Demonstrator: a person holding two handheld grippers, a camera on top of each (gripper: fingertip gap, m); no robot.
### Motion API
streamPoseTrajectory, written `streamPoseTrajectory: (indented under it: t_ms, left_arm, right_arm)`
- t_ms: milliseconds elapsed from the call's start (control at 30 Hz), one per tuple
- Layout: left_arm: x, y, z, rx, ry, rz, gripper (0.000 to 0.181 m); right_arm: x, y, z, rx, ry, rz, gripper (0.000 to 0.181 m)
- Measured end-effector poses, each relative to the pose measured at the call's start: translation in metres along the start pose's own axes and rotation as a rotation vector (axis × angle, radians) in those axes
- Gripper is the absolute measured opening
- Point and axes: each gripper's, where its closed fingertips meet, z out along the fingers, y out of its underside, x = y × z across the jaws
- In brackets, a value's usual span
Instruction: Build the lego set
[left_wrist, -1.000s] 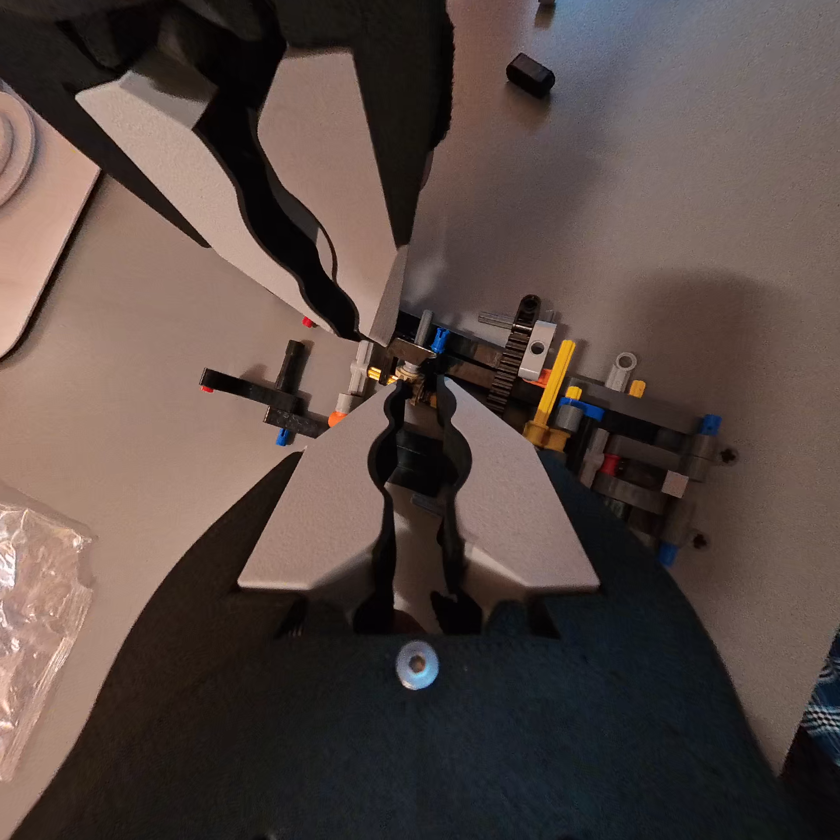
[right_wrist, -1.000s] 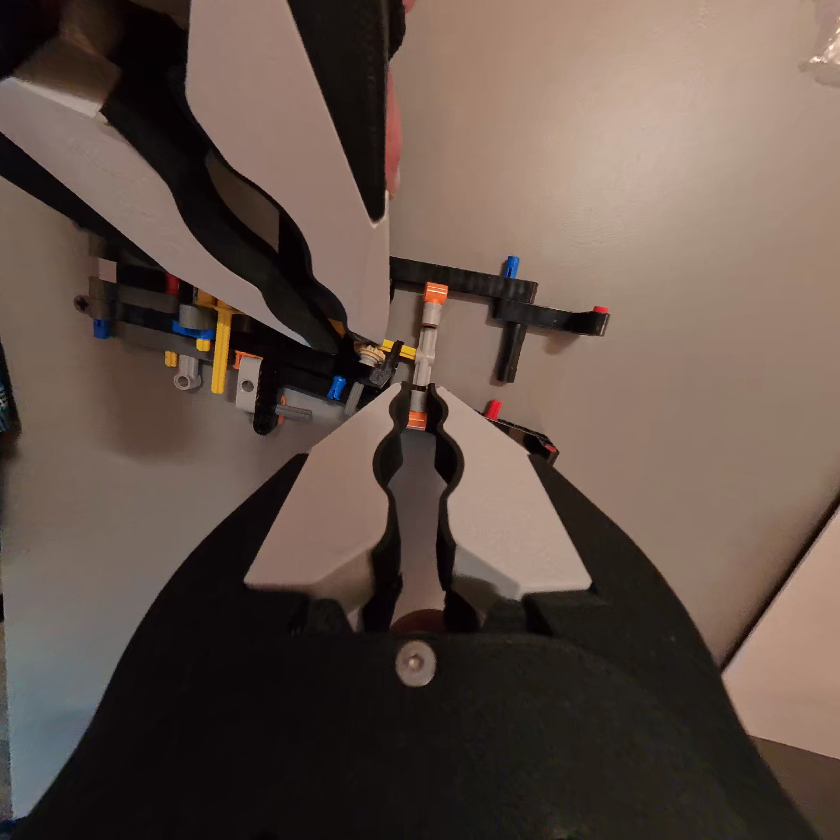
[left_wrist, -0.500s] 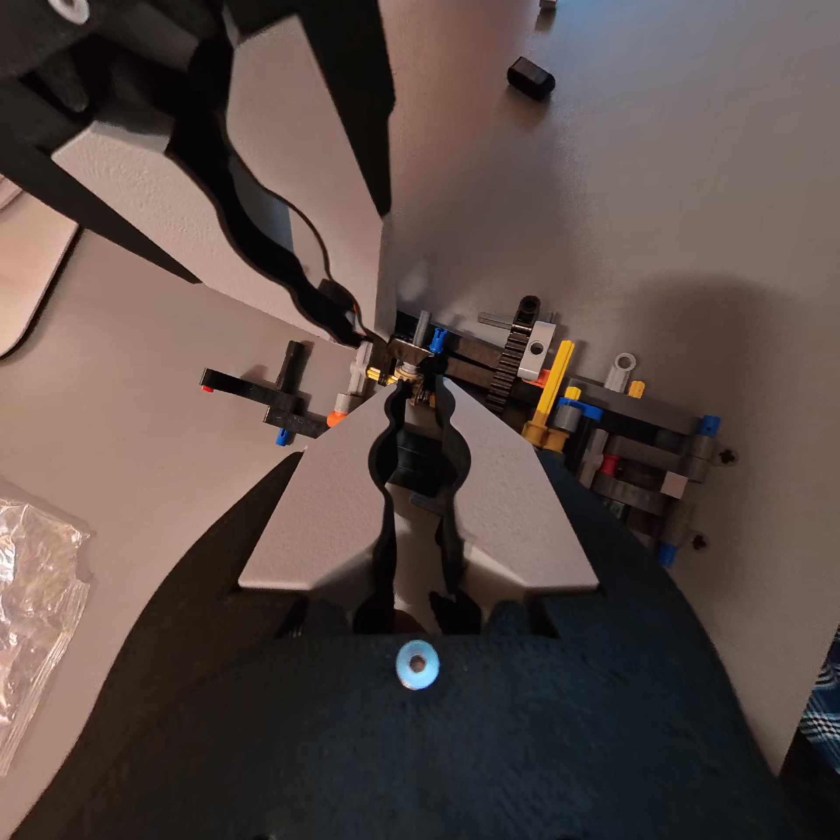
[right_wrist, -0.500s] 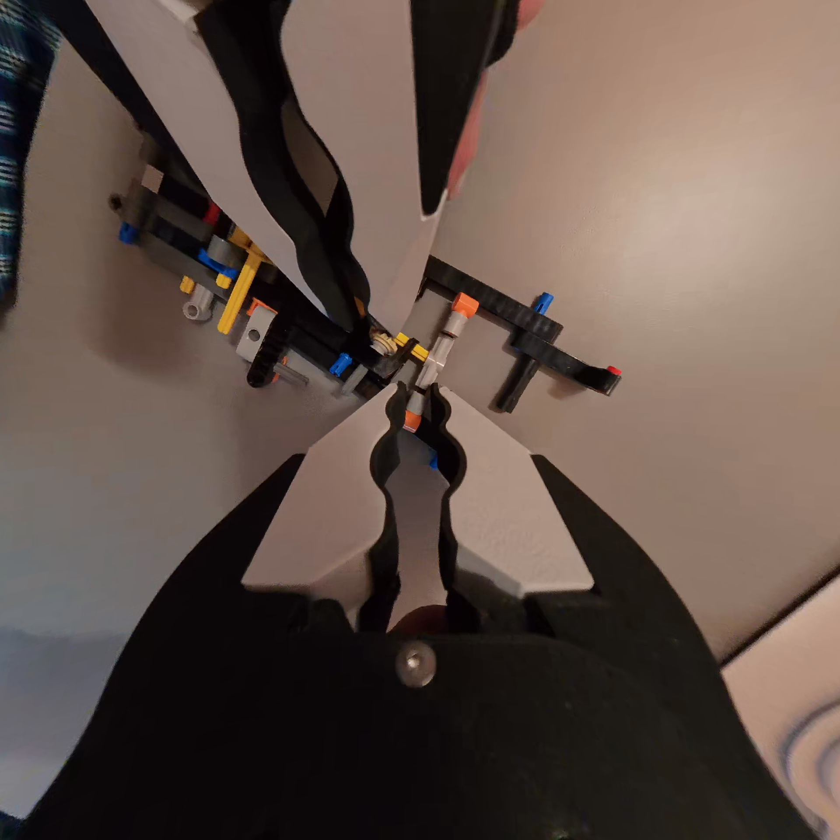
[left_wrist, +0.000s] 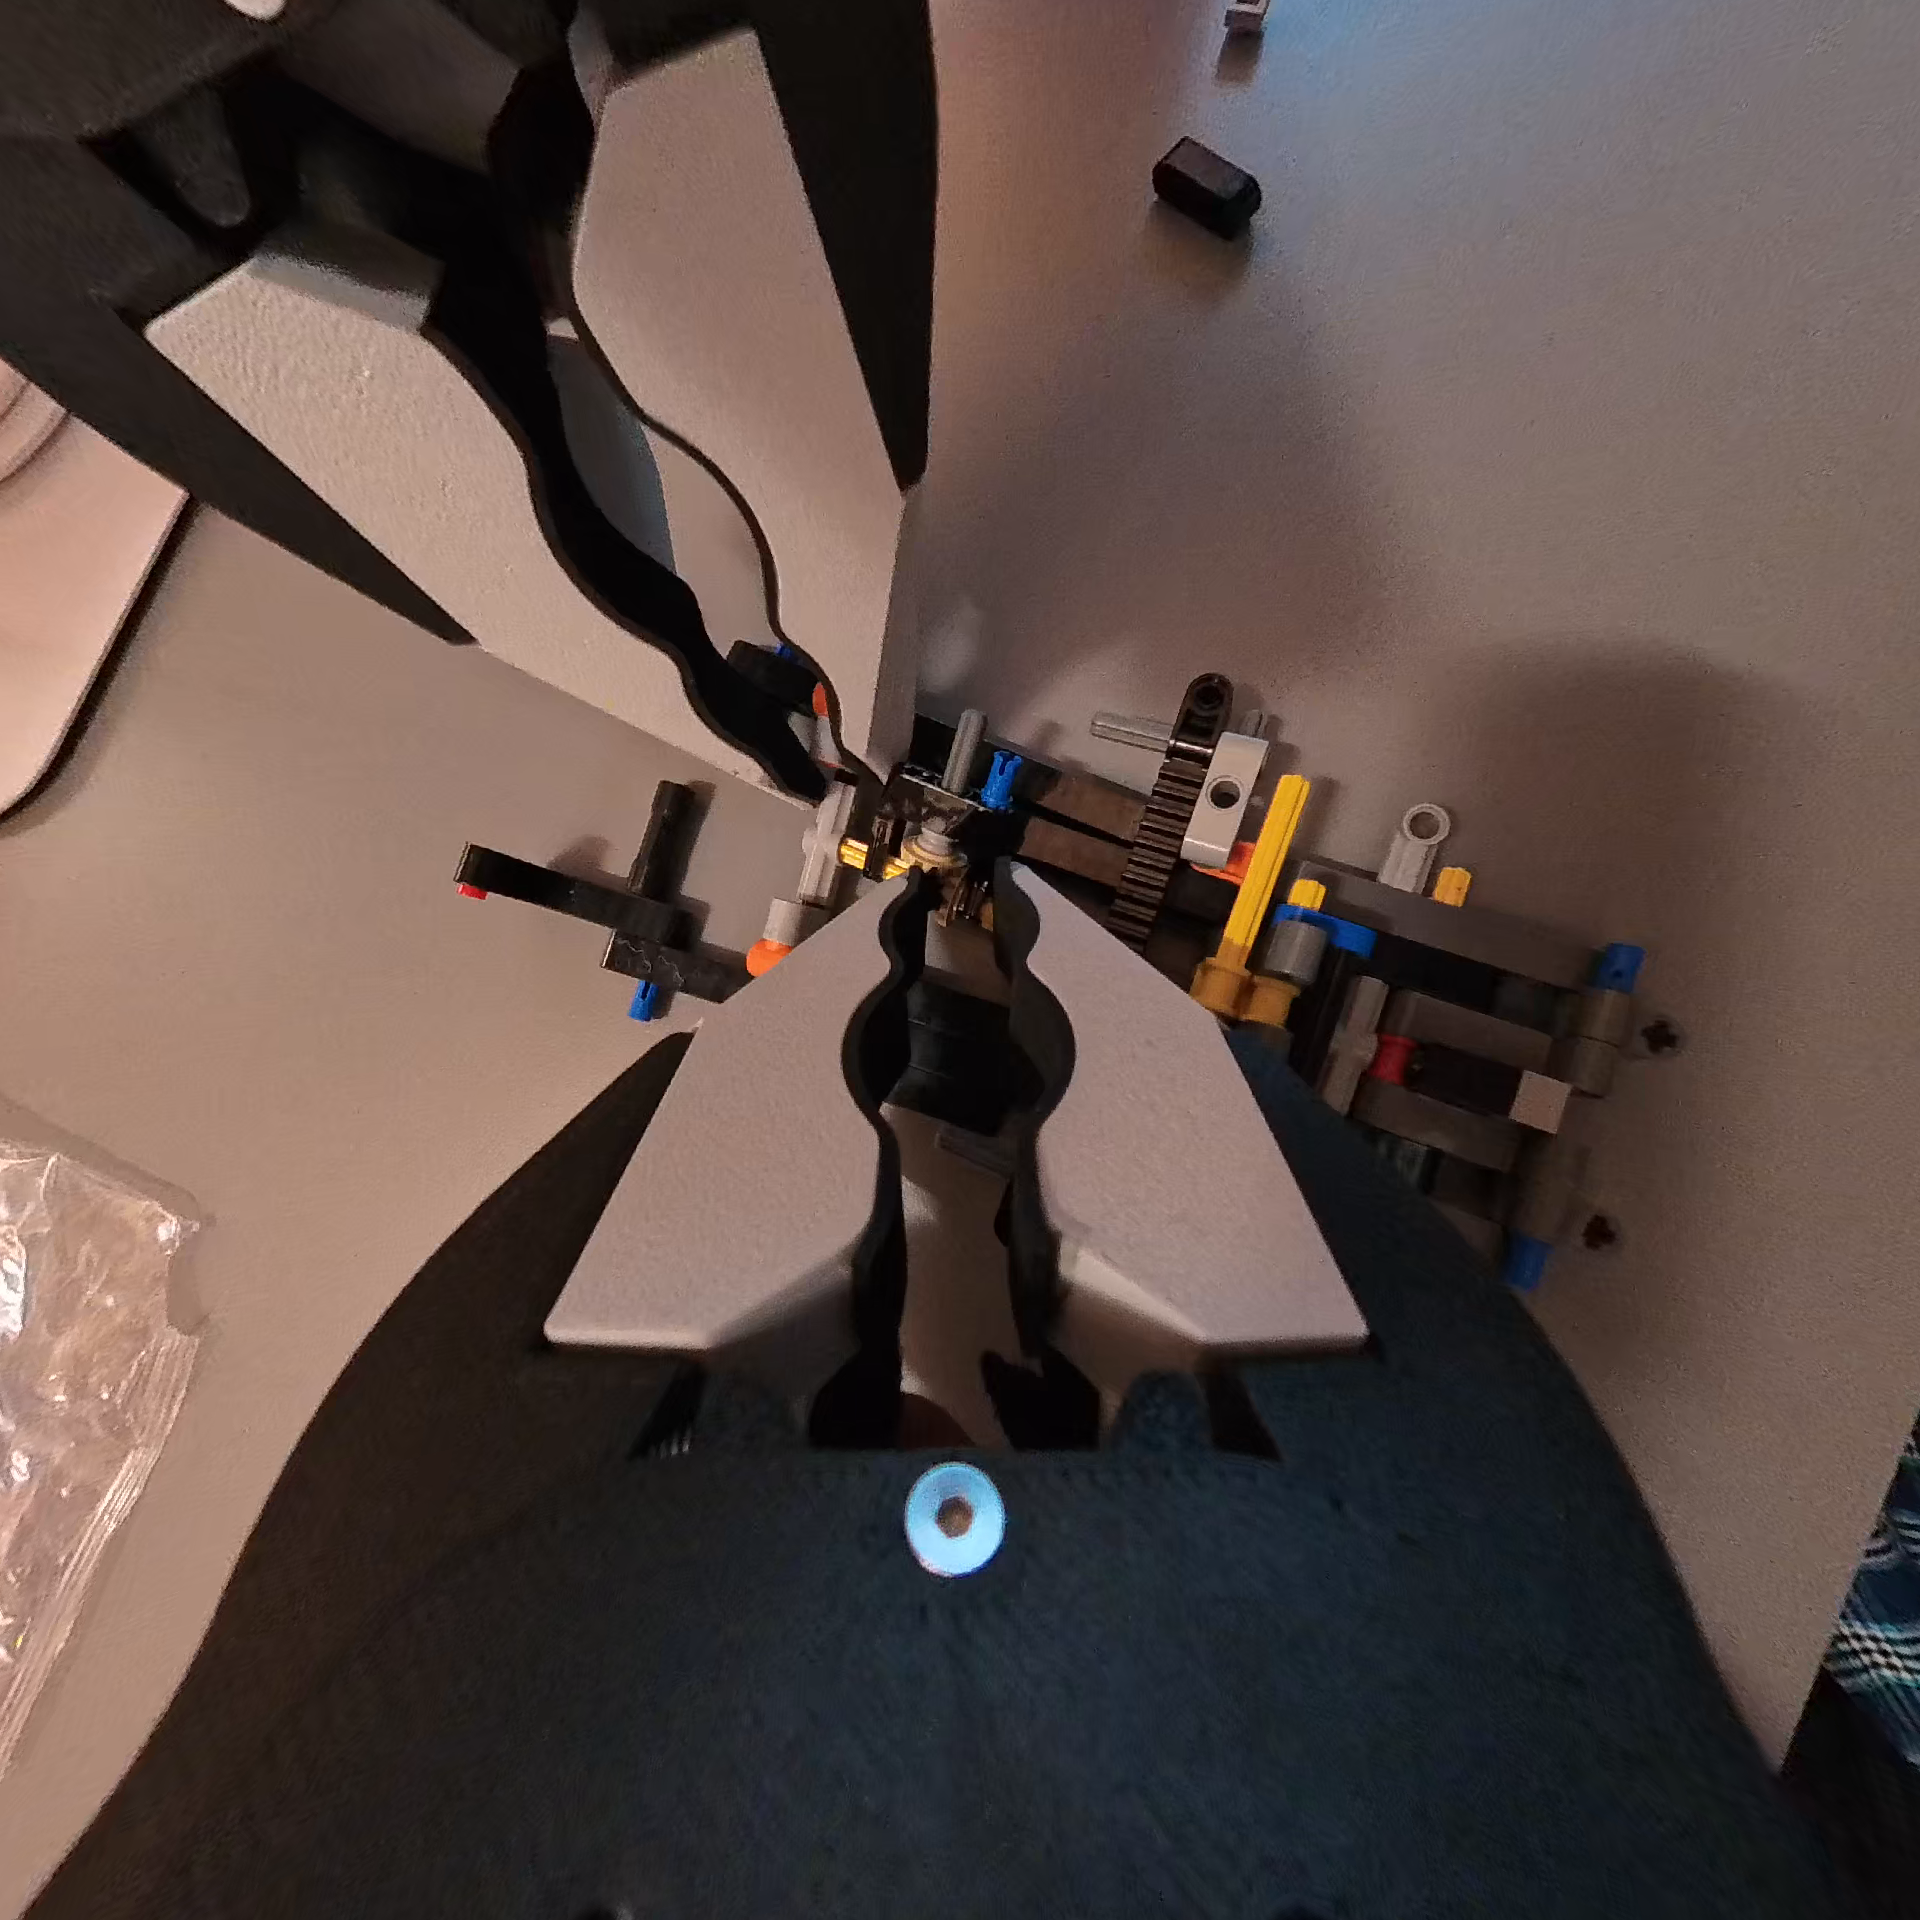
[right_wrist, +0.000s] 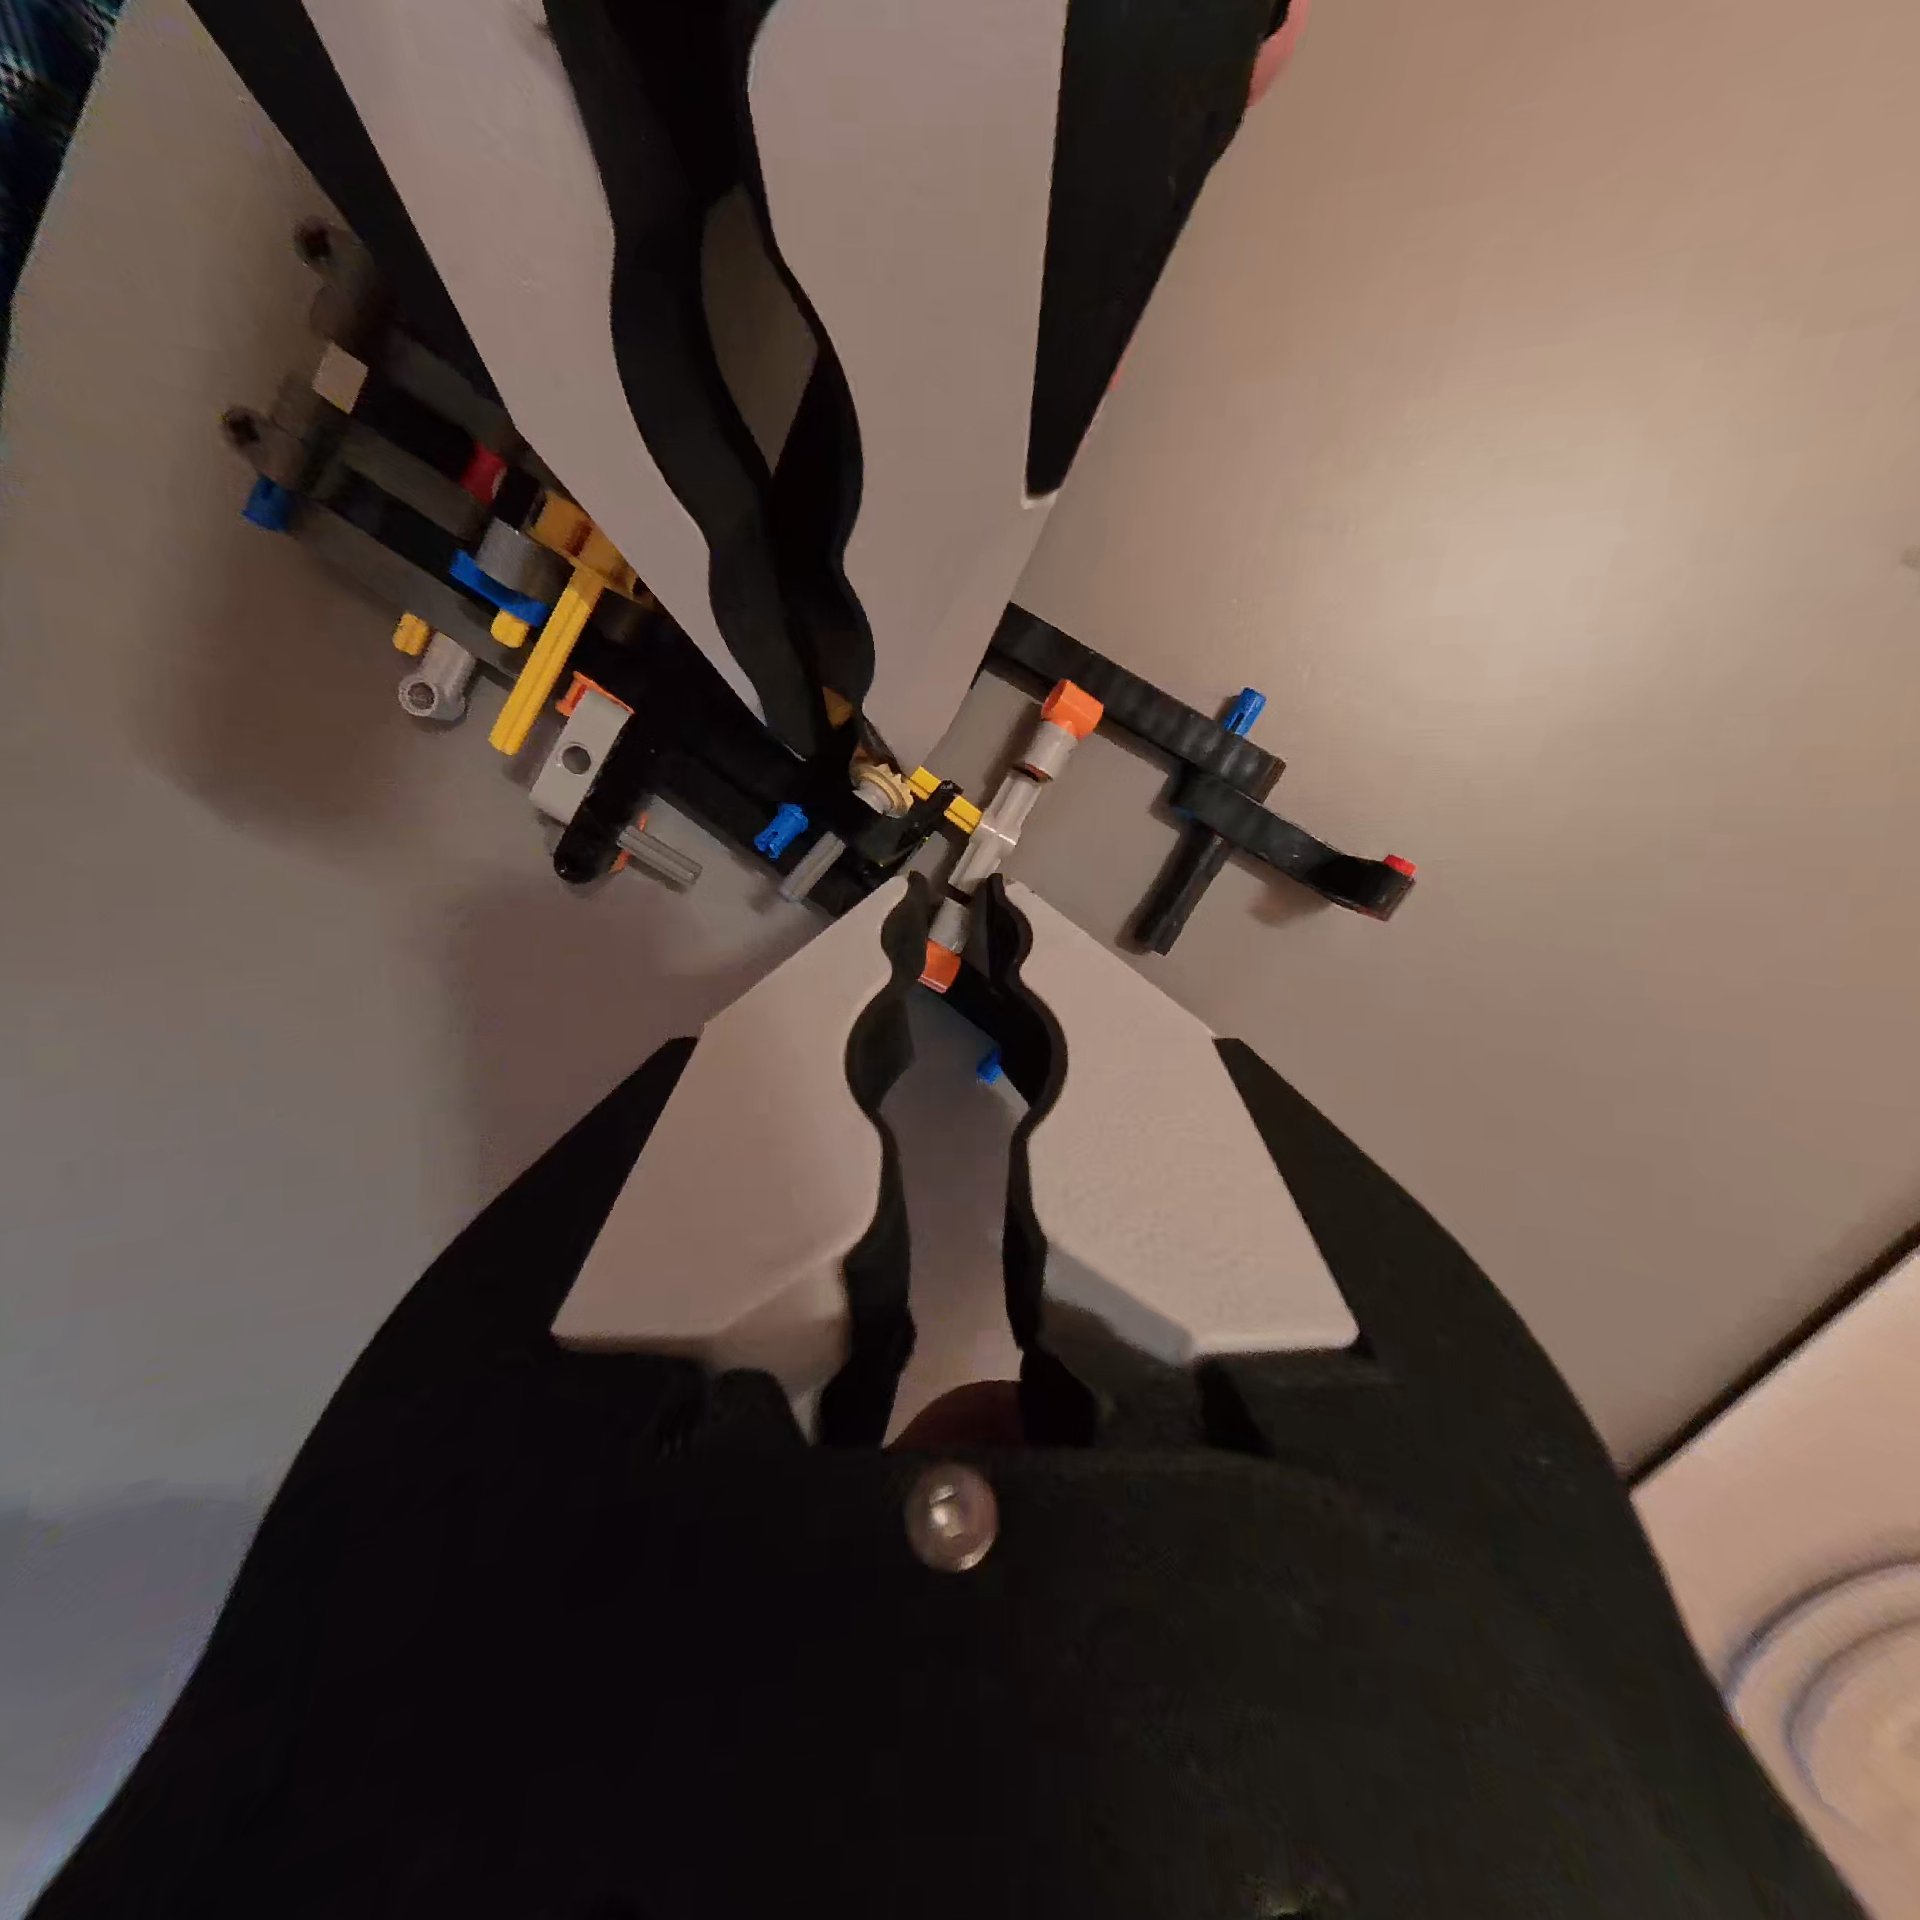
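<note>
The lego build (left_wrist: 1351, 987) is a long black and grey frame with yellow, blue and red parts, lying on the grey table; it also shows in the right wrist view (right_wrist: 468, 520). My left gripper (left_wrist: 951, 883) is shut on its near end, by a tan gear (left_wrist: 930, 847). My right gripper (right_wrist: 951, 894) is shut on a grey link with orange ends (right_wrist: 1013, 800), which joins a yellow axle (right_wrist: 940, 795) at the build's end. A black beam with a cross piece (right_wrist: 1226, 769) lies just beyond the link. The two grippers meet tip to tip.
A small black part (left_wrist: 1205, 192) lies far back on the table. A clear plastic bag (left_wrist: 73, 1351) is at the left edge. A white plate (right_wrist: 1818, 1662) sits at the right wrist view's lower right. Plaid cloth (left_wrist: 1881, 1610) shows past the table edge. My two grippers' fingertips are within a few centimetres of each other. The white plate (right_wrist: 1818, 1662) is about equally far from each gripper, around 25 cm.
My right gripper has swung round while holding the grey link, so the link and build now lie tilted in its view. My left gripper has stayed in place on the build.
</note>
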Motion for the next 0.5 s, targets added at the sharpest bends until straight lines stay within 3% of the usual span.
streamPoseTrajectory:
  t_ms: [300, 500]
  left_arm:
    - [0.0026, -0.0001, -0.0008, 0.0, -0.007, 0.006, 0.01]
    - [0.0028, -0.0005, -0.0008, 0.002, -0.004, 0.005, 0.009]
  right_arm:
    - [-0.0029, -0.0001, -0.0004, -0.056, 0.039, -0.047, 0.007]
    - [-0.0026, -0.0002, -0.0012, 0.04, -0.011, 0.063, 0.009]
